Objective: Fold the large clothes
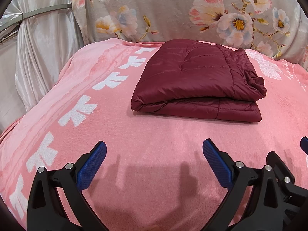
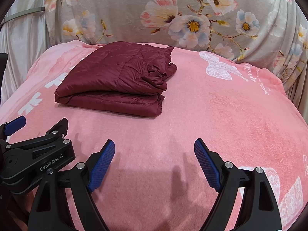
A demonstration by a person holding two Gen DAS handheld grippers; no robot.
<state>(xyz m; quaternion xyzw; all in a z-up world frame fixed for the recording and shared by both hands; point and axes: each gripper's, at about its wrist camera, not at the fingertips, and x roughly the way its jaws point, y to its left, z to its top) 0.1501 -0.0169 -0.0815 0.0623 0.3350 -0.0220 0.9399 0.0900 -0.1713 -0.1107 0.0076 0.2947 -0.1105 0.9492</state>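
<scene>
Both tools at rest above a pink blanket [image 1: 154, 134] with the garment already folded. The left tool [image 1: 154, 154] stands with its jaws spread wide and nothing between them; the right tool [image 2: 154, 154] does likewise, wide and empty. They hang side by side, the left tool's body visible just to the left of the right tool's own fingers.

The maroon quilted jacket [image 1: 196, 80] lies well ahead of both tools, apart from them, as a compact stack of layers. From the left tool it sits ahead and slightly to the right; from the right tool, ahead and to the left. Its near edge shows two padded layers lying flush. Its right end is less tidy: bunched, crumpled fabric [image 2: 156, 71] bulges out past the stack. Behind the jacket rises a floral cover [image 1: 173, 9].

Judgement: the folding appears finished or nearly so.

Risks from here: the shell looks slick and puffy, so the top layer could slide or spring open if a tool nudges it. A grip taken on the bunched end alone would likely lift one layer and undo the fold. The soft blanket could be pinched along with the jacket and drag the stack askew.
</scene>
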